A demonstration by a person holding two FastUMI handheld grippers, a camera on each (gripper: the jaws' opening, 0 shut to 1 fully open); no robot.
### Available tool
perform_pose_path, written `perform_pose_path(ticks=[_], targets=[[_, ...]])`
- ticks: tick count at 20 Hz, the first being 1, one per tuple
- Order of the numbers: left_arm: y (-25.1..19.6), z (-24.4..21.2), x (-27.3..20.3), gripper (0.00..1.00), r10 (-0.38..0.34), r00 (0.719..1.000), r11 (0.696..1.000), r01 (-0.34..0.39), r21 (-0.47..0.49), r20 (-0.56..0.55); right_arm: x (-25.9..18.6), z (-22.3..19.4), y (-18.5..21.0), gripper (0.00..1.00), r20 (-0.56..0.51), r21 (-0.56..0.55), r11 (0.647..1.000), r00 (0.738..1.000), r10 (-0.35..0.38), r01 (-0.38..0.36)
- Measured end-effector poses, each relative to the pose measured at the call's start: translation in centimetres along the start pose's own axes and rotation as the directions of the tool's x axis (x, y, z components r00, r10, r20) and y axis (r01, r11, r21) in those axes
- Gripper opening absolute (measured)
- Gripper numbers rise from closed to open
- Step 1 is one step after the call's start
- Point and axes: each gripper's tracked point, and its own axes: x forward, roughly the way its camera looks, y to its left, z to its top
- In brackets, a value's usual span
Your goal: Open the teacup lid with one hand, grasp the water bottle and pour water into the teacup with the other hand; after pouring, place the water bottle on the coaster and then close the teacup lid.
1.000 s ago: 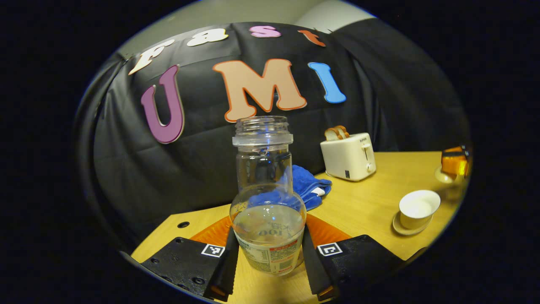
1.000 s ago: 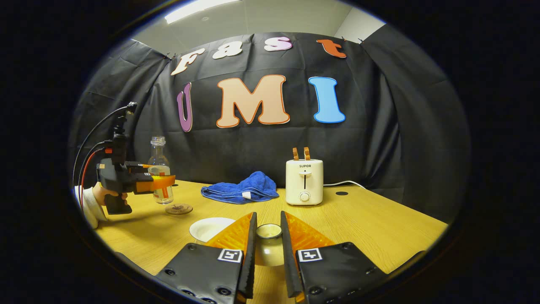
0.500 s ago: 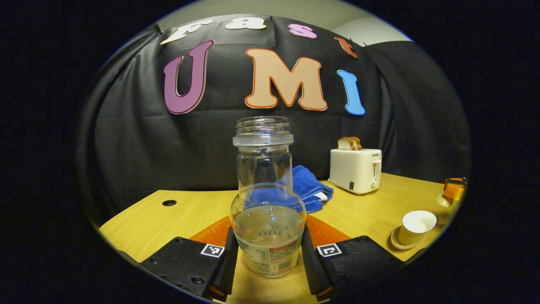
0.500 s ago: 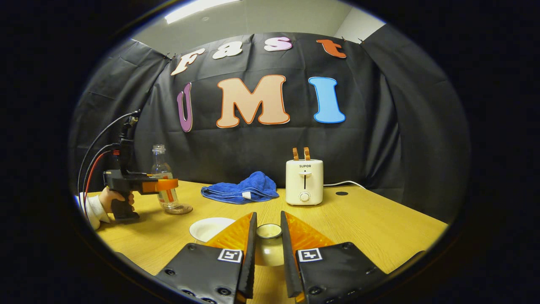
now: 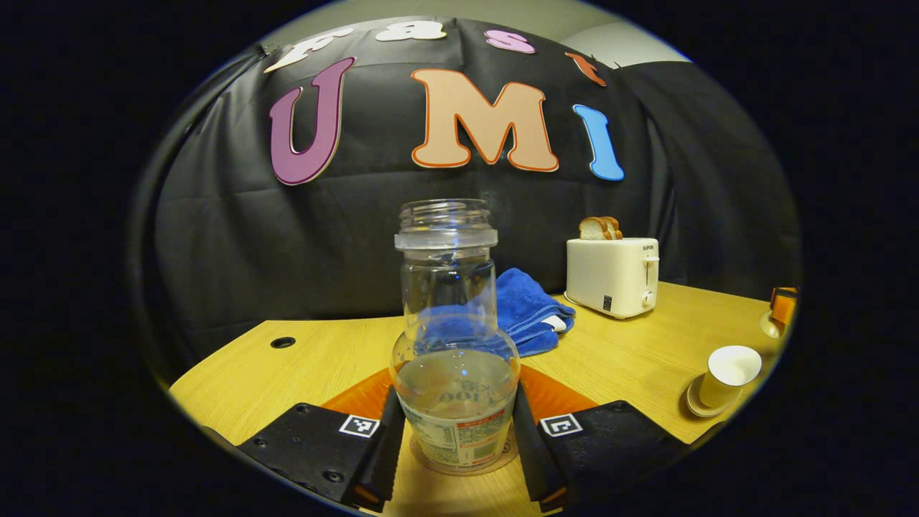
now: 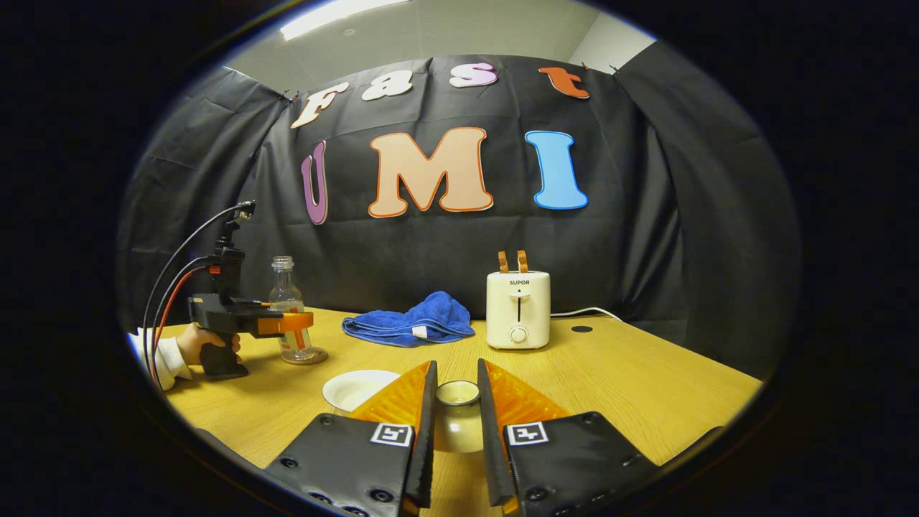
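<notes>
Glass water bottle [image 5: 455, 373] on coaster [image 6: 305, 357]

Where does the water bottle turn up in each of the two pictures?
Left gripper view: the water bottle stands low in the middle, close up, between the left hand-held gripper fingers.
Right gripper view: the same bottle is small at the far left, on a round coaster, held by that gripper.
Shared landmark: the white toaster, with the blue towel lying to its left in both views.
</notes>
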Motion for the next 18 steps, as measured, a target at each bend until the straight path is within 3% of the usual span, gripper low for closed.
perform_pose_path(ticks=[8, 13, 18], targets=[[0.0, -0.1, 0.3, 0.74, -0.001, 1.000, 1.000, 0.001, -0.005, 0.006, 0.1, 0.0, 0.0, 0.33, 0.001, 0.000, 1.000, 1.000, 0.000, 0.000], [0.3, 0.0, -0.1, 0.95, 0.012, 1.000, 1.000, -0.011, -0.025, 0.020, 0.0, 0.0, 0.0, 0.34, 0.000, 0.000, 1.000, 1.000, 0.001, -0.001], [0.6, 0.8, -2.1, 0.97, 0.024, 0.997, 1.000, -0.024, 0.005, 0.078, 0.0, 0.0, 0.0, 0.33, 0.001, 0.000, 1.000, 1.000, 0.004, -0.004]])
